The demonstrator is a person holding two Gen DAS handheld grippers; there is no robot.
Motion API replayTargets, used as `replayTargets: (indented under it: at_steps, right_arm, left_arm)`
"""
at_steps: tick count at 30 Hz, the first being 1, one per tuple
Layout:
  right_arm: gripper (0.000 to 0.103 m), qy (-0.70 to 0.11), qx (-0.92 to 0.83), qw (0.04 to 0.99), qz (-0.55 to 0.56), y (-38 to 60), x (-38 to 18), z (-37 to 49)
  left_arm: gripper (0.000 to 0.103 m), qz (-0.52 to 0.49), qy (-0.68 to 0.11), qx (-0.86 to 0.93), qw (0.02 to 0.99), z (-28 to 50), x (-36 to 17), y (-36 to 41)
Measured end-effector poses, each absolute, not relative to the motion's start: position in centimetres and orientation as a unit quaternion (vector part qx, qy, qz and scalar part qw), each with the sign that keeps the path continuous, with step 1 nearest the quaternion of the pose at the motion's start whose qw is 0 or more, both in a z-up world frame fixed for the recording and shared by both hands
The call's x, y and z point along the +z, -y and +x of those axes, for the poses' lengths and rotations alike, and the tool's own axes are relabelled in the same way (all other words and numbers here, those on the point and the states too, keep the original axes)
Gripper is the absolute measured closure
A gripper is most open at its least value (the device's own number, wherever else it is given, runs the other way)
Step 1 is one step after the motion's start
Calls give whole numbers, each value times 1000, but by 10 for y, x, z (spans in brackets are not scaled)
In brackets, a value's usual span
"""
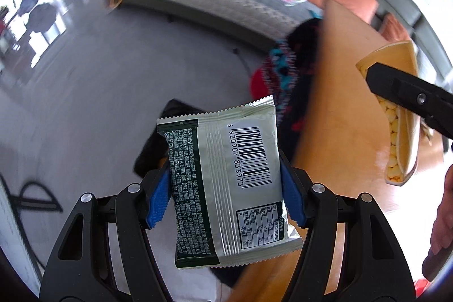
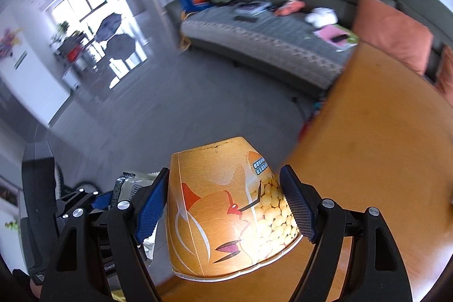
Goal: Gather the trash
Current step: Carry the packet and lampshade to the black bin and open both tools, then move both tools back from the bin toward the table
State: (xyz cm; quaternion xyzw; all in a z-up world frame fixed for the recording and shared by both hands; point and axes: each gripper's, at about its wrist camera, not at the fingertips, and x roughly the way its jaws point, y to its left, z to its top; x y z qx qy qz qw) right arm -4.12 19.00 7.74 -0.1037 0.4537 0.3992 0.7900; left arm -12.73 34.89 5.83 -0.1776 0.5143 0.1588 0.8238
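left tongs [image 1: 225, 197] are clamping the snack packet [image 1: 226, 183], long axis pointing forward; right tongs [image 2: 226, 205] are clamping the orange cup [image 2: 229, 205] beside it, over the worktop [image 2: 382, 146] edge.

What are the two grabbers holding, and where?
Left gripper pinches the silver snack packet by its side edges; right gripper squeezes the orange paper cup by its sides.

The snack packet [image 1: 226, 183] sits between the fingers of the left gripper [image 1: 225, 188]. The paper cup [image 2: 229, 208] sits between the fingers of the right gripper [image 2: 226, 205], over the table [image 2: 382, 160]. The sofa [image 2: 283, 27] is far behind.
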Motion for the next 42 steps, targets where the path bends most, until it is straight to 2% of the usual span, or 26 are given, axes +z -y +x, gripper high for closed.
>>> replayTargets:
  at_steps: [4, 5, 6, 7, 20, 30, 42]
  right_arm:
    - [24, -469, 427, 767, -102, -231, 71, -48]
    - [23, -473, 431, 762, -101, -239, 69, -49]
    - [23, -475, 432, 760, -101, -249, 68, -49]
    - [23, -474, 431, 761, -106, -255, 68, -50]
    - [23, -466, 441, 756, -129, -273, 64, -53]
    - [23, -461, 426, 772, -102, -238, 76, -42]
    - [23, -452, 381, 805, -54, -138, 95, -9]
  left_arm:
    - [36, -193, -528, 192, 805, -142, 46, -381]
    - [29, -195, -535, 198, 798, -141, 43, -388]
    - [9, -197, -539, 214, 791, -143, 42, -396]
    - [6, -199, -534, 227, 790, -144, 44, -401]
    - [6, -212, -518, 242, 793, -136, 48, -424]
    - [6, -187, -516, 222, 806, -122, 62, -395]
    - [6, -142, -510, 177, 829, -87, 84, -321]
